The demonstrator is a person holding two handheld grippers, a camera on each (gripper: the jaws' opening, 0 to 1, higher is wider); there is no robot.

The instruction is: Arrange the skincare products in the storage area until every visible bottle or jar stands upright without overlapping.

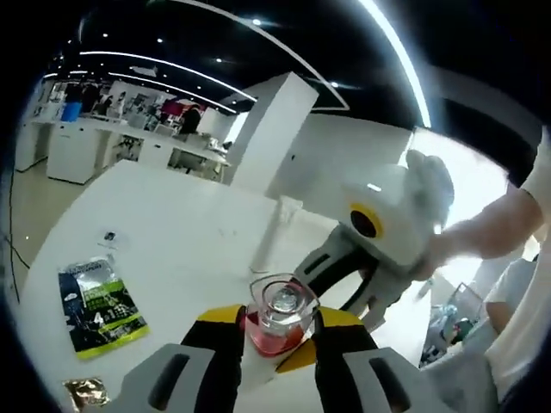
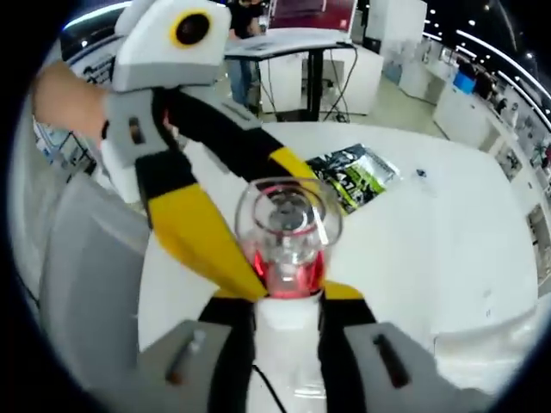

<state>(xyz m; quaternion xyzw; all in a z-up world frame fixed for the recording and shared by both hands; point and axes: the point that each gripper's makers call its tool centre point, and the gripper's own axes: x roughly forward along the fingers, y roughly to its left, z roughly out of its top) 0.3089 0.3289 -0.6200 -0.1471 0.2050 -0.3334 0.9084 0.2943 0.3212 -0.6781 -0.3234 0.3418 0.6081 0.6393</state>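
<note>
Both grippers, left (image 1: pixel 277 344) and right (image 2: pixel 288 301), clamp one pink bottle (image 2: pixel 287 232) from opposite sides, its cap facing both cameras

Left gripper (image 1: pixel 277 331): jaws closed on the bottle's (image 1: pixel 280 314) sides. Right gripper (image 2: pixel 288 297): jaws clamped on the same bottle from the opposite side. Person's hand (image 1: pixel 482 228) holds the right gripper.

Both views sit very close over the white bench (image 1: pixel 181 232), facing each other across a clear-capped pink bottle (image 1: pixel 280 320) low at centre. The left gripper view looks toward a white pillar (image 1: pixel 271 129); the right gripper view (image 2: pixel 288 249) looks toward desks behind. Both share the green sachet (image 1: pixel 99 303).
</note>
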